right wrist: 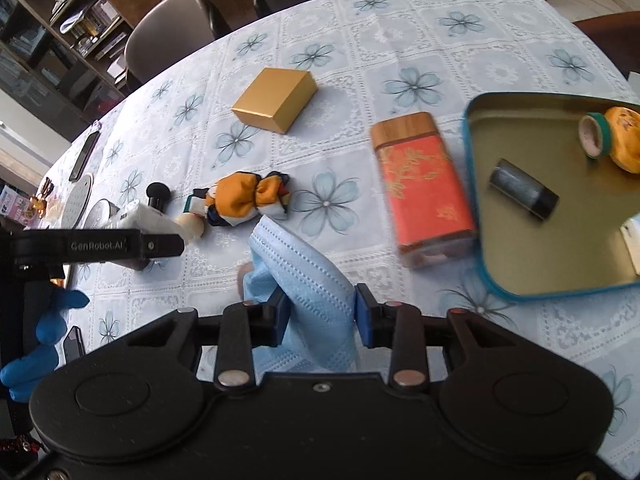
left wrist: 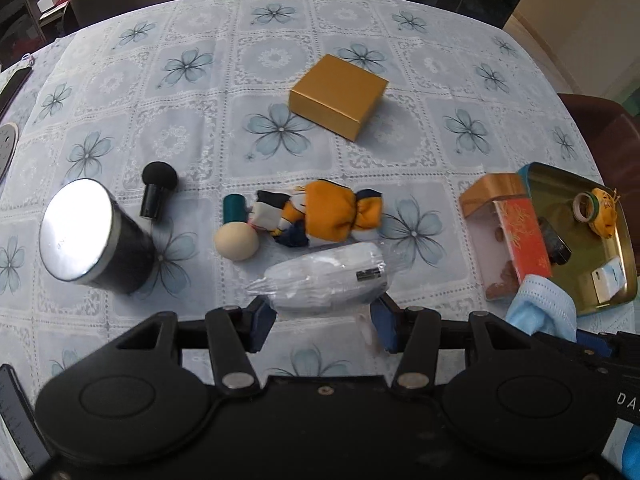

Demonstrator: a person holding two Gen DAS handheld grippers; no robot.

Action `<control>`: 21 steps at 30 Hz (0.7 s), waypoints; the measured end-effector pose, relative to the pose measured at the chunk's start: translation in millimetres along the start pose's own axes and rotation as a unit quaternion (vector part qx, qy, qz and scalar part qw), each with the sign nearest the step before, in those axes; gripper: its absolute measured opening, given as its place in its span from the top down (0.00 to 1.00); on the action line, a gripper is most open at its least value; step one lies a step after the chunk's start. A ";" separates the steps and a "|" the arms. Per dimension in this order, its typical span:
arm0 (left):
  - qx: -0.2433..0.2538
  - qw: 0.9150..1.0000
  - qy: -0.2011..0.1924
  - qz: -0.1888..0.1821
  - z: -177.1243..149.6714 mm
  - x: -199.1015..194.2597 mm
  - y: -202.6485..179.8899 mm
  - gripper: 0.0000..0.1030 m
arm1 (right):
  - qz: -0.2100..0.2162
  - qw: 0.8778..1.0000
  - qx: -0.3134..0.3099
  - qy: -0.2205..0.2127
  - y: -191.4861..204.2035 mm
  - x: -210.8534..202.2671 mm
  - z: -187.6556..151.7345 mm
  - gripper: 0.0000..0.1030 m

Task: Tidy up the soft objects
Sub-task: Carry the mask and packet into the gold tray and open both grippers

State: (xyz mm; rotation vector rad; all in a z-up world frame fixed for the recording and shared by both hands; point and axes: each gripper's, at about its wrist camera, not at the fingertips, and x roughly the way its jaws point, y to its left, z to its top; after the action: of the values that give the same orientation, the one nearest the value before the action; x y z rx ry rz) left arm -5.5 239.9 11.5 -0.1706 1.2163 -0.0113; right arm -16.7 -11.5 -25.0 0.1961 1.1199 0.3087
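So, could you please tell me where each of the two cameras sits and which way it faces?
Left wrist: sits on the left tongs, looking steeply down over the floral tablecloth; its own fingers clamp a clear-wrapped white packet.
Right wrist: sits on the right tongs, looking down toward the open tin; its fingers pinch a blue face mask, and a blue-gloved hand shows at left.
Shared: gold box, orange cloth bundle, red tin, mask, packet.

We see a floral tablecloth bearing a gold box, orange scrunchie, black canister, red tin and open tray.
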 end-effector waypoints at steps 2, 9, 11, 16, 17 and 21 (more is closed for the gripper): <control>0.016 1.000 -0.002 -0.010 -2.7 -2.7 -24.1 0.53 | -0.007 1.000 0.008 -0.007 -15.6 -10.7 -0.9 0.65; 0.068 0.996 -0.008 -0.048 2.0 -1.2 -125.1 0.53 | -0.042 0.997 0.054 -0.035 -86.2 -50.3 3.2 0.65; 0.080 0.995 -0.011 -0.056 7.3 0.4 -153.5 0.53 | -0.053 0.995 0.067 -0.043 -106.6 -60.3 5.4 0.65; 0.104 0.992 -0.015 -0.070 19.2 7.4 -219.7 0.53 | -0.083 0.990 0.088 -0.075 -150.8 -82.3 16.7 0.65; 0.107 0.992 -0.014 -0.071 20.0 8.9 -229.0 0.52 | -0.088 0.989 0.089 -0.083 -157.8 -86.3 20.3 0.65; 0.116 0.991 -0.021 -0.056 18.2 14.7 -259.8 0.32 | -0.094 0.985 0.095 -0.107 -179.0 -96.8 34.0 0.63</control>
State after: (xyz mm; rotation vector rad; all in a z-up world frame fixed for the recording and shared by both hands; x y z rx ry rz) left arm 38.2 -15.7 39.4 -0.0351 1.1517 -0.2461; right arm 1.3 -212.7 16.8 0.2831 0.9458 0.0116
